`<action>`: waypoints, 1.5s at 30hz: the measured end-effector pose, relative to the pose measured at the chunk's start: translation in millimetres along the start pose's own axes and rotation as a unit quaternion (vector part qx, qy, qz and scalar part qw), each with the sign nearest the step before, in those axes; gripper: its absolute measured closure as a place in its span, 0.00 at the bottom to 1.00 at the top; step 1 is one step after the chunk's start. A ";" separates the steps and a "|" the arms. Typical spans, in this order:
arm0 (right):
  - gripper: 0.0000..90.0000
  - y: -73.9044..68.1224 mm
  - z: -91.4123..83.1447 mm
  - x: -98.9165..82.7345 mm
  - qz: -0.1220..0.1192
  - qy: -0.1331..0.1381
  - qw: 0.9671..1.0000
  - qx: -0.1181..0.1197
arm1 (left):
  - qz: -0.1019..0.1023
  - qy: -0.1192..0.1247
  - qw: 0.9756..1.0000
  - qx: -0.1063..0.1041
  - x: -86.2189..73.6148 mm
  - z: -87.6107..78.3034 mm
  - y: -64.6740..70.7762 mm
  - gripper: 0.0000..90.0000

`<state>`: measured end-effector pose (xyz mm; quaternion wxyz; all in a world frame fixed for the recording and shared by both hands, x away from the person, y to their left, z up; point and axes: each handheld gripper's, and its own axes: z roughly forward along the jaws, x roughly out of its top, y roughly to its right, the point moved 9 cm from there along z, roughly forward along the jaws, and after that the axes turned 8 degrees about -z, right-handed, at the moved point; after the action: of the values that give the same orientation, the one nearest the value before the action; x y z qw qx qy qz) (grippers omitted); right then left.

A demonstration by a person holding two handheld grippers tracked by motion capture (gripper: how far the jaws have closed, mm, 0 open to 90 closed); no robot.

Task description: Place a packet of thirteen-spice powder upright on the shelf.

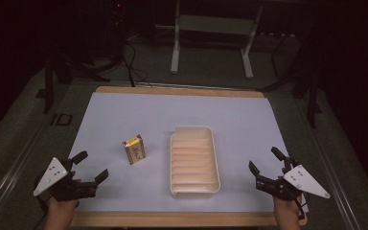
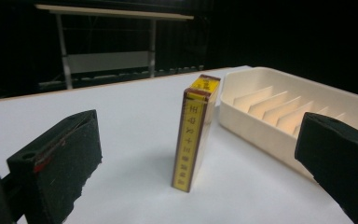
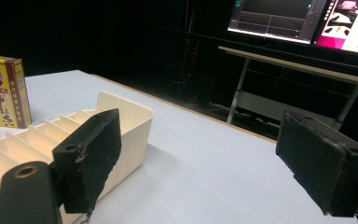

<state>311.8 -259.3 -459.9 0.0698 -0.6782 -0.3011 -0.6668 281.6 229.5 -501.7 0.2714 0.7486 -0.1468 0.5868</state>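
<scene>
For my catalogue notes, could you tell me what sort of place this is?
Probably a lab recording station: a white-topped wooden table in a dark room, lit computer monitors behind, and open handheld black two-jaw grippers.

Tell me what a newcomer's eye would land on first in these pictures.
The yellow box stands upright near the middle of the white table, bright against the dark room. Just right of it, apart from it, lies the cream slotted tray, which looks empty. At the near edge, the left gripper and right gripper wait with jaws open, holding nothing.
</scene>
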 end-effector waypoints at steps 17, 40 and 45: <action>0.16 -8.0 4.3 -6.9 -0.002 -0.025 1.000 0.016 | -0.012 -0.082 0.996 -0.030 3.0 9.3 8.8 0.01; 0.16 -15.4 10.2 -11.6 -0.011 -0.047 0.998 0.048 | 0.070 -0.311 0.945 -0.077 -17.4 -0.8 22.9 0.01; 0.16 -16.4 10.4 -11.4 -0.012 -0.047 0.998 0.050 | 0.086 -0.354 0.928 -0.070 -20.2 -3.4 21.5 0.01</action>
<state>313.4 -244.4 -476.7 0.0815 -0.7004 -0.3452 -0.6194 261.9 212.0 -515.4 0.2021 0.8714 -0.3380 0.2926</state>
